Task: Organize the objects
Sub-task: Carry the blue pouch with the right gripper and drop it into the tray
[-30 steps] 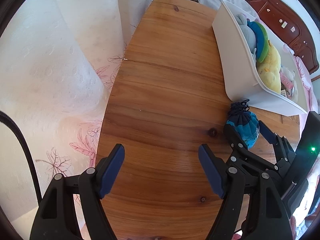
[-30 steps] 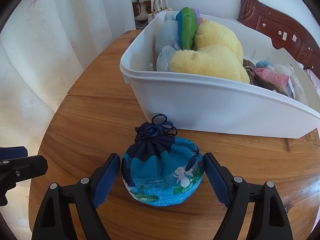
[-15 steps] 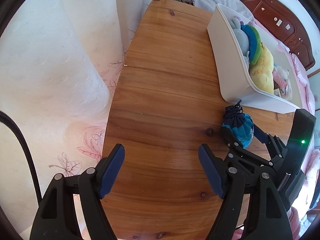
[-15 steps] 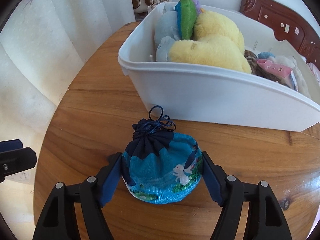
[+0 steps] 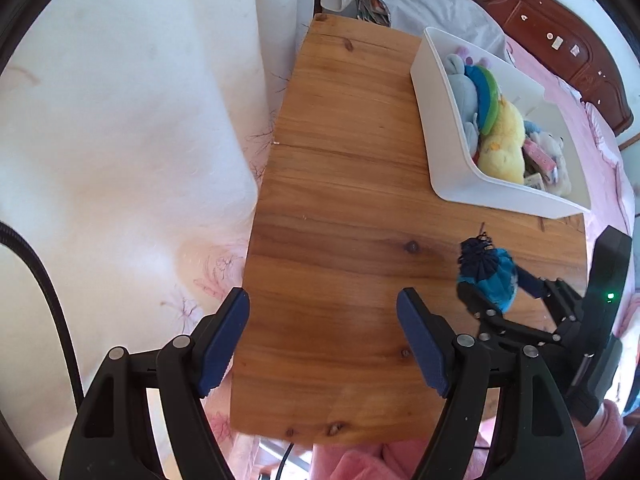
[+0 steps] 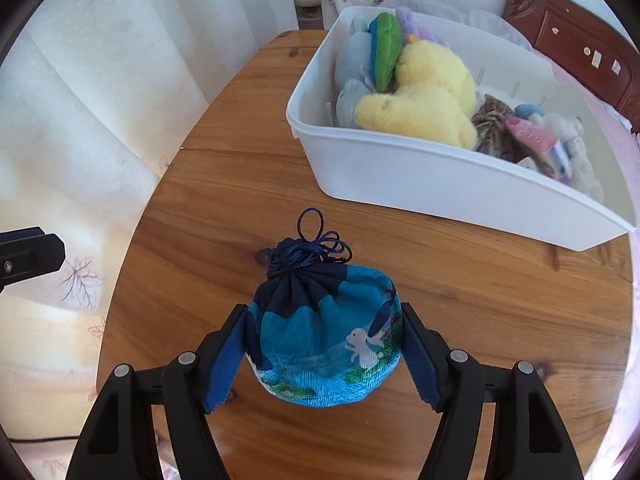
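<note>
right gripper (image 6: 324,354) clamping pouch (image 6: 326,332), rabbit print visible

Light: bright daylight through the white translucent curtain (image 5: 132,128) at nine o'clock.
Glare: soft sheen on the brown wooden tabletop (image 6: 224,208).
Edges: fisheye bending, dark corner vignette.
Focus: mostly sharp.

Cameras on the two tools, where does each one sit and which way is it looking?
Left wrist: on the left tool, looking steeply down at the wooden table; its open fingers and the right tool show.
Right wrist: on the right tool, looking down; fingers clamp the blue pouch.
Shared: pouch, table, white bin.
</note>
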Tool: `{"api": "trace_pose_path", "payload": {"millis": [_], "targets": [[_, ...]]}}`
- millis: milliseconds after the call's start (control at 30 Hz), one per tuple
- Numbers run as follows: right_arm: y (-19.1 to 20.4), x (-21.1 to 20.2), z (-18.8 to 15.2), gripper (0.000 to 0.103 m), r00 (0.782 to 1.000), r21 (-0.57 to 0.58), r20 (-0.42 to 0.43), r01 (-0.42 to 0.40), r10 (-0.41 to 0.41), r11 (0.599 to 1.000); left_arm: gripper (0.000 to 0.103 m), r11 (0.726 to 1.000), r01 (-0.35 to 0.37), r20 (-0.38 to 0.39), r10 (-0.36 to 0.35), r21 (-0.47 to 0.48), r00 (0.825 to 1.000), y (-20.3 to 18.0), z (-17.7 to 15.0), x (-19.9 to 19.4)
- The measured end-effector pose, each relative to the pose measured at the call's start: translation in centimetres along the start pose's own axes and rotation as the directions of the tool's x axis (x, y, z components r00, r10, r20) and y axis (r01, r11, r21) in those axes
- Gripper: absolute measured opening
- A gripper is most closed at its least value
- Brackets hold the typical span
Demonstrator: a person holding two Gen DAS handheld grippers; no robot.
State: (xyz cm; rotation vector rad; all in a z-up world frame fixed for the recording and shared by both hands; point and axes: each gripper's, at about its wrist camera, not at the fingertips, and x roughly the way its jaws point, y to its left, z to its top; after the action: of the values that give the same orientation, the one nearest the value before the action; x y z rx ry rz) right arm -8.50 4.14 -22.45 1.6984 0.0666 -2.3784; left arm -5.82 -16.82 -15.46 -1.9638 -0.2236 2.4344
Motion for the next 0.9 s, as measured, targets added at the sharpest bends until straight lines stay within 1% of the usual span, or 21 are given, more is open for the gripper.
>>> {"api": "trace_pose_path", "payload": {"millis": [100, 200, 233, 333, 367, 467, 600, 733, 800, 900], "targets": [[-0.1, -1.8, -0.8, 0.073, 1.0, 0.007, -0.006, -0.008, 0.008, 1.0, 0.079, 0.999, -0.027, 0.006, 0.027, 0.029, 1.0, -0.1, -0.5, -1.3], [-0.8, -4.1, -0.5, 0.073, 1.0, 0.018, -0.001, -0.014, 0.014, 1.0, 0.079, 0.996, -0.045, 0.051, 0.041, 0.082, 0.998, -0.9, -1.1, -3.0], [-0.6, -5.6, -1.6, 0.073, 1.0, 0.022, 0.007, -0.014, 0.014, 1.0, 0.079, 0.995, -0.049, 0.065, 0.043, 0.092, 0.997, -1.1, -1.2, -3.5], [-2.3, -7.2, 0.3, 0.073, 0.999, 0.028, 0.042, -0.007, 0.006, 1.0, 0.079, 0.992, -0.052, 0.087, 0.042, 0.117, 0.995, -2.0, -1.8, -4.6], [-2.3, -7.2, 0.6, 0.073, 0.999, 0.029, 0.053, -0.002, 0.0, 1.0, 0.079, 0.991, -0.05, 0.091, 0.039, 0.123, 0.995, -2.3, -1.9, -4.9], [-4.0, -9.2, 0.9, 0.073, 0.995, 0.039, 0.097, 0.013, -0.017, 0.999, 0.079, 0.991, -0.025, 0.095, 0.012, 0.135, 0.995, -3.6, -2.4, -5.7], [-6.4, -10.9, 1.3, 0.073, 0.99, 0.082, 0.14, -0.001, -0.011, 0.997, 0.079, 0.992, 0.002, 0.105, -0.016, 0.13, 0.994, -5.6, -2.8, -6.8], [-8.8, -12.2, 1.7, 0.073, 0.985, 0.122, 0.173, -0.01, -0.011, 0.992, 0.079, 0.995, 0.022, 0.122, -0.034, 0.094, 0.992, -7.6, -2.5, -7.7], [-9.9, -12.6, 2.2, 0.073, 0.981, 0.127, 0.196, -0.021, -0.004, 0.992, 0.079, 0.996, 0.023, 0.143, -0.035, 0.083, 0.989, -8.8, -2.2, -8.4], [-11.5, -13.5, 3.0, 0.073, 0.972, 0.124, 0.233, -0.018, -0.012, 0.992, 0.079, 0.995, 0.011, 0.175, -0.029, 0.101, 0.984, -10.5, -1.8, -9.1]]}}
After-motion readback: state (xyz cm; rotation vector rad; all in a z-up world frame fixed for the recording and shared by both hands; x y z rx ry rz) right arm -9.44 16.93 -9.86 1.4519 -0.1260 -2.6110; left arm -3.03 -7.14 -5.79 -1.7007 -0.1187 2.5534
